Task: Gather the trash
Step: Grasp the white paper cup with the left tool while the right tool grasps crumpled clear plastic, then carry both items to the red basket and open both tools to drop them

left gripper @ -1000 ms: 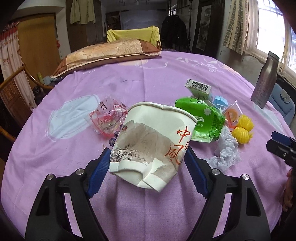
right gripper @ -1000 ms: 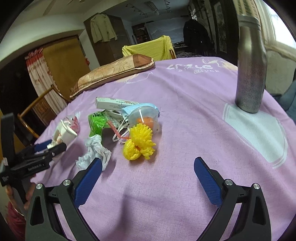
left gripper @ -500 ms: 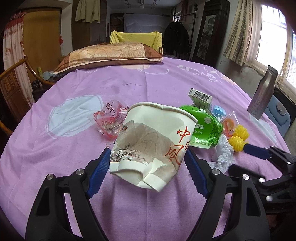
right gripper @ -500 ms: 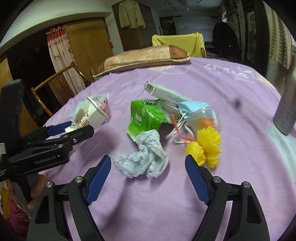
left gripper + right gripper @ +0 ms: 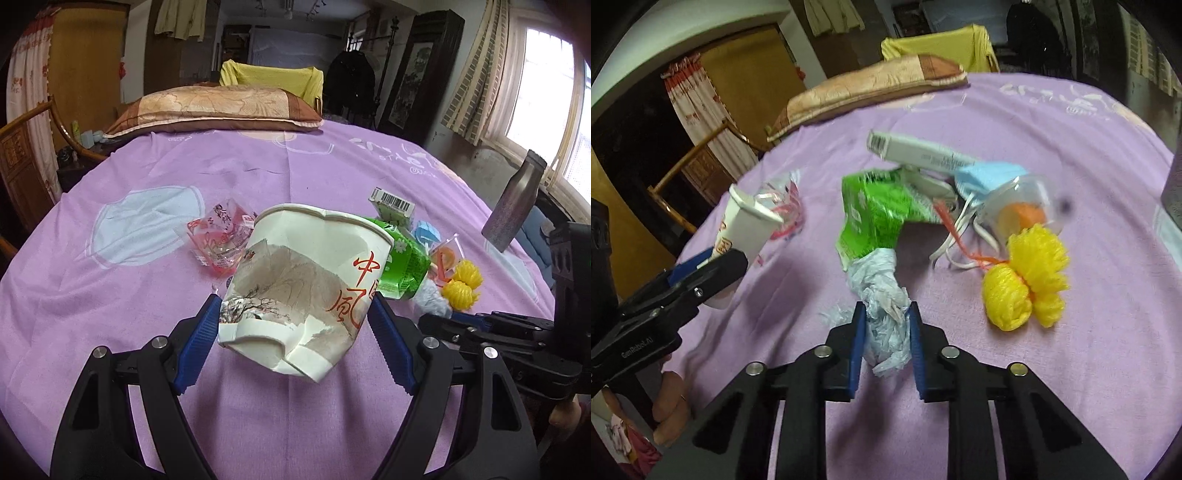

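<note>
My left gripper [image 5: 293,302] is shut on a crumpled paper cup [image 5: 306,273] with red characters, held tilted above the purple cloth [image 5: 92,314]. To its right, my right gripper [image 5: 886,308] has its jaws closing on a crumpled pale blue tissue [image 5: 882,280], and both pads press its sides. The tissue still rests on the cloth against a green packet [image 5: 875,214]. In the right wrist view the left gripper [image 5: 705,266] and its cup [image 5: 746,225] sit at the left. In the left wrist view the right gripper [image 5: 465,317] shows at the lower right.
More trash lies past the tissue: yellow mesh balls [image 5: 1027,277], a clear plastic cup [image 5: 1023,210], a blue mask [image 5: 990,177], a white barcoded box [image 5: 916,151] and a red-printed wrapper [image 5: 218,236]. A metal bottle [image 5: 513,206] stands at the right, a pillow [image 5: 218,107] at the far edge.
My right gripper swung left from the yellow mesh to the tissue and went from wide open to clamped on it. The left gripper kept holding the cup almost still.
</note>
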A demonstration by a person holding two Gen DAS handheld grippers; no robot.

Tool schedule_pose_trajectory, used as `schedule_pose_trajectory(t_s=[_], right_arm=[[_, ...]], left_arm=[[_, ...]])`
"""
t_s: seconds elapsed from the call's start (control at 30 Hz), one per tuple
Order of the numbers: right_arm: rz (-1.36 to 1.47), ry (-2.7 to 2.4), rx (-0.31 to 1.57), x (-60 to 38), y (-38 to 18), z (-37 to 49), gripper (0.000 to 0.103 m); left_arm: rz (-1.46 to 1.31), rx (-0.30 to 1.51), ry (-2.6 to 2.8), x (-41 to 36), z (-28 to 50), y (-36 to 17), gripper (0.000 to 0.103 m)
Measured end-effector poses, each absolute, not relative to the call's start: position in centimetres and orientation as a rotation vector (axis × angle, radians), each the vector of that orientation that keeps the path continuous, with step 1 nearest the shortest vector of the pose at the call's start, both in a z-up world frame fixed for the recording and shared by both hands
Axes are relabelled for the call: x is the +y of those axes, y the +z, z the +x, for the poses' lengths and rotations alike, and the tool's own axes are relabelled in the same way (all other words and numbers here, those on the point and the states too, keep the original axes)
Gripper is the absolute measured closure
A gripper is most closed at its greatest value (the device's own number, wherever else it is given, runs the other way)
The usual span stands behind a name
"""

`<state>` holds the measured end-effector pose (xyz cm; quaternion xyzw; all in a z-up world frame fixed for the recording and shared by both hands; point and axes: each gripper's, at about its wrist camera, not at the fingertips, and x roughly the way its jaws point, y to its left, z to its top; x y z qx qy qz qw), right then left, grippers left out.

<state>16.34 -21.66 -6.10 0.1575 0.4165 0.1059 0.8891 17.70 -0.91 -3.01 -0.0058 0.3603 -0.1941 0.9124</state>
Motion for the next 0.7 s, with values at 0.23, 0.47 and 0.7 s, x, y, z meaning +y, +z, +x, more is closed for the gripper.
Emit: schedule_pose_trajectory(t_s=[0.23,0.47,0.7], right_arm=[[0.346,0.245,0.722,-23.1,-2.4,12.6,0.080],[0.349,0.279,0.648,-23.1,-0.2,9.6,0.080],[0.324,0.313,0.584,-21.8,1.7,6.5,0.080]], left_arm=[[-0.033,0.700,-0.360,0.5,15.0,-0.5,0.025],[-0.006,0.641,-0.298,2.2,11.1,2.1,0.025],[-0.009,0.578,-0.244,4.7,6.5,4.0,0.025]])
